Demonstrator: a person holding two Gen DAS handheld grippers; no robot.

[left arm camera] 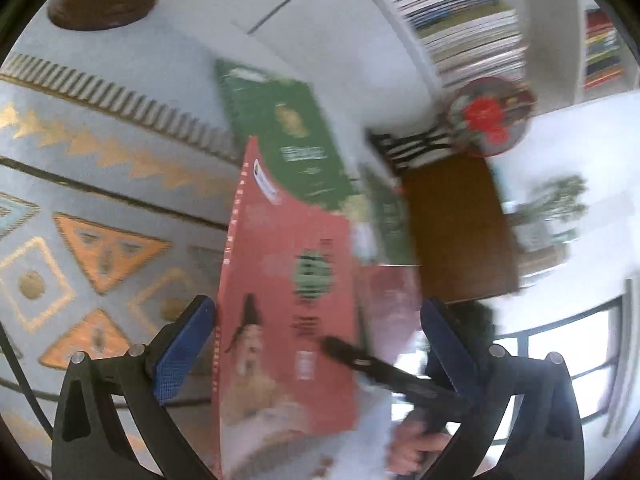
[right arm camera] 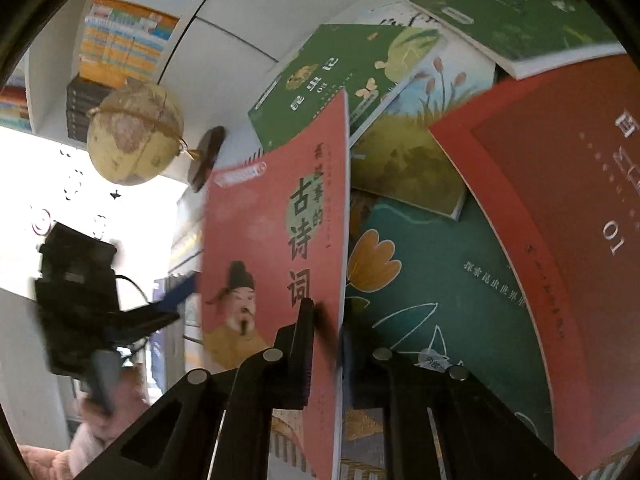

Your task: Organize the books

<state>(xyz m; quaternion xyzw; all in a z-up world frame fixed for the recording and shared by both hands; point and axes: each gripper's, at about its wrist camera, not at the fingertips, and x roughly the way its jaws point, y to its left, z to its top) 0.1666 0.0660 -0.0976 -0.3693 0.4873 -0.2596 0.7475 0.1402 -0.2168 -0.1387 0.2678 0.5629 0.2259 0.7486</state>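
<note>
- While the salmon-pink poetry book point(right arm camera: 276, 240) stands on edge above the patterned rug point(left arm camera: 100, 184), the right gripper point(right arm camera: 326, 332) angles down, fingers pinching its lower edge.
- The left gripper point(left arm camera: 316, 344) tilts down beside that book, fingers spread wide, the cover between them, pads not pressing.
- Behind the pink book, green books point(right arm camera: 340, 80) lie scattered.

**A bright room with white shelving and a patterned cloth**

White shelving point(left arm camera: 548, 20) holds rows of upright spines point(left arm camera: 460, 4). A pale blue patterned cloth point(left arm camera: 100, 168) with gold triangles covers the surface. A globe point(right arm camera: 134, 136) on a dark wooden base stands near the shelving. Daylight floods through a dark-framed window point(left arm camera: 560, 360). A brown panel point(left arm camera: 460, 232), perhaps a small stand, sits blurred.
</note>
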